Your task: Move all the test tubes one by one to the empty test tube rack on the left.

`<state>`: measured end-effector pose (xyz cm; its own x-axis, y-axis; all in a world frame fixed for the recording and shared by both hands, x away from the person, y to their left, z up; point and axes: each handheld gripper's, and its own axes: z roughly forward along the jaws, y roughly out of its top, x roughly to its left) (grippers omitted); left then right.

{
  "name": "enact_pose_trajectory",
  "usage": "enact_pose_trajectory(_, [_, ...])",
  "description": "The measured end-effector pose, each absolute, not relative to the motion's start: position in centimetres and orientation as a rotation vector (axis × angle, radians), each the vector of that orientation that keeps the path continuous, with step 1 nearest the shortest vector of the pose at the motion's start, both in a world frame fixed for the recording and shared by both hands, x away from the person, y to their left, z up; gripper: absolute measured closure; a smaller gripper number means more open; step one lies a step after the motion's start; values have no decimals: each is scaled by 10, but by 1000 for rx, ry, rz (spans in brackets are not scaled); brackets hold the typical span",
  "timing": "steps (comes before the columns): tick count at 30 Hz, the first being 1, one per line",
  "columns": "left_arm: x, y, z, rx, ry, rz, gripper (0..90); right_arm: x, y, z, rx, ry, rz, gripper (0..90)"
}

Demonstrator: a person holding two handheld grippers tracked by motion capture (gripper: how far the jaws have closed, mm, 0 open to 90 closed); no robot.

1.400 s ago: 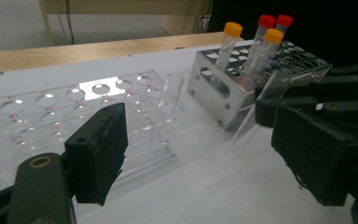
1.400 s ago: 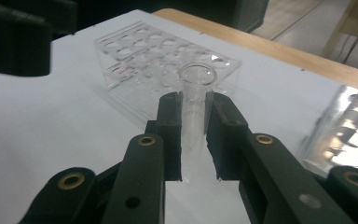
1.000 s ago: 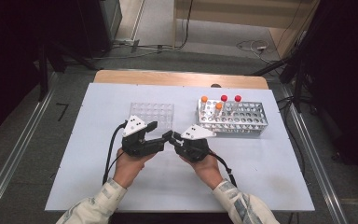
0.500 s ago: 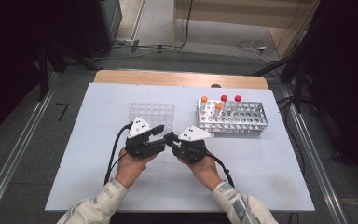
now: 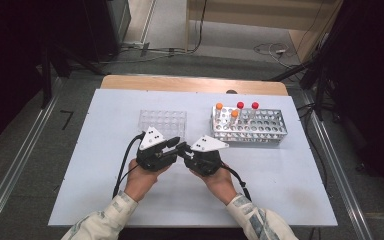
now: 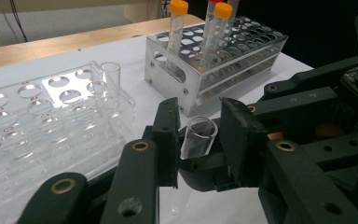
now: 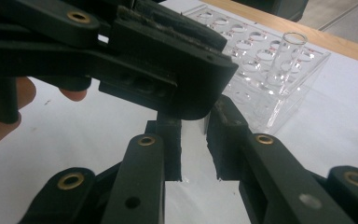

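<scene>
The two tools meet tip to tip near the middle of the white worktop [image 5: 290, 190], in front of the two racks. The left tool [image 5: 176, 146] and the right tool [image 5: 184, 150] face each other, each carried by a hand coming in from the near edge, and both are black with a grey three-cornered plate on top.

In the left gripper view, a clear open-mouthed test tube [image 6: 198, 137] stands tilted between the left tool's two black pads, its rim up and its lower part running down behind the jaws. The left tool's jaws have just been closing, with the tube between them; a narrow gap shows on either side of the tube's rim, so the pads do not seem to press on the glass here. The right tool's jaws reach in from the right of that view and sit low on the same tube; they are closed tight, gripping the test tube.

In the right gripper view, the left tool's bulk crosses just above the right tool's own jaws, which stand close together.

Behind the tools, the clear plastic rack [image 5: 163, 123] lies on the left with one empty clear tube [image 6: 110, 84] standing in it. The metal rack [image 5: 260, 131] is to its right, holding tubes with orange caps [image 5: 219, 106] and red caps [image 5: 240, 105].
</scene>
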<state>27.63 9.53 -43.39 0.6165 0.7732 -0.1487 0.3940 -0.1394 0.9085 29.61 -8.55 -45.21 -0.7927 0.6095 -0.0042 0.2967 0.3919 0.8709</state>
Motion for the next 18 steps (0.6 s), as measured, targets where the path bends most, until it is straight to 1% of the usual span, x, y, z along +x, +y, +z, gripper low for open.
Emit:
enact_pose_trajectory(4, [276, 94, -434, 1761, 954, 437, 738, 295, -85, -452, 777, 2331, 1360, 734])
enact_pose_trajectory(16, [276, 95, -434, 1770, 960, 443, 765, 295, -85, -453, 778, 2331, 1355, 727])
enact_pose_trajectory(18, [277, 96, -433, 1765, 960, 441, 765, 295, -85, -453, 778, 2330, 1358, 710])
